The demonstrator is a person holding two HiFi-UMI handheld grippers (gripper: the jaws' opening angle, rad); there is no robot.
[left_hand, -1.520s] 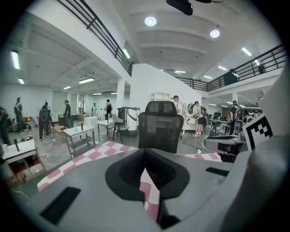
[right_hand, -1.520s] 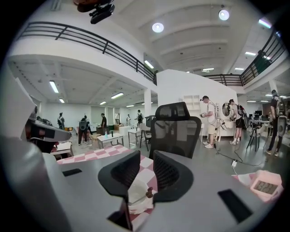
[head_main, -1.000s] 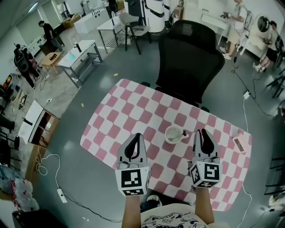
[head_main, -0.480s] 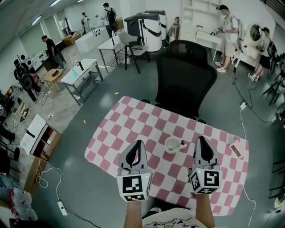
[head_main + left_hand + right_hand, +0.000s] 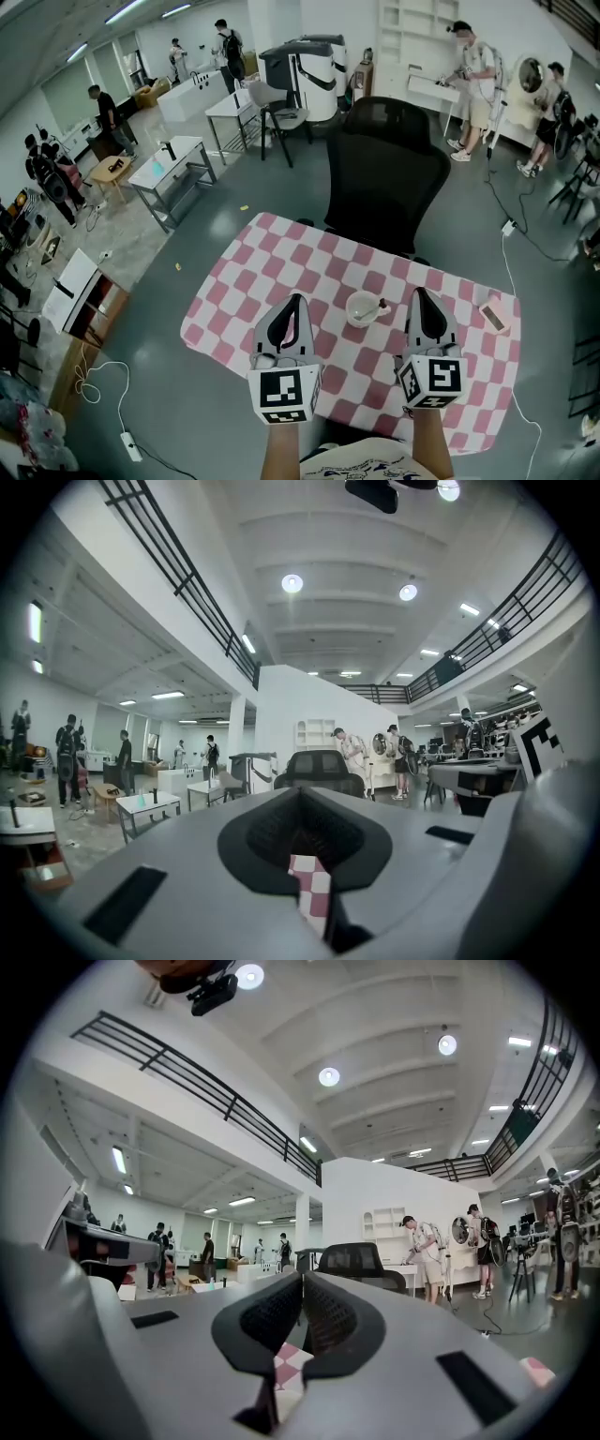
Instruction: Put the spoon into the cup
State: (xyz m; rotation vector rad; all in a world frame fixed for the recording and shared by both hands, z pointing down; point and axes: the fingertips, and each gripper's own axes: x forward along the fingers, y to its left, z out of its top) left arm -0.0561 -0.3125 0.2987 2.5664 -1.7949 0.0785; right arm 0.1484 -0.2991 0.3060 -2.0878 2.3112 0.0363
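A white cup (image 5: 362,310) holding the spoon (image 5: 382,304) is seen on the checked bench (image 5: 281,255), between the left tongs (image 5: 297,305) and right tongs (image 5: 418,298), both closed and empty.

Level left hand-held gripper (image 5: 297,300), jaws together, right hand-held gripper (image 5: 418,292) the same

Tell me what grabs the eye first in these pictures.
The pink-and-white checked table stands out against the grey floor, with a white cup holding a spoon near its middle. Nearer the person, the left claw and right claw flank the cup, both shut and empty. A black office chair sits behind the table.
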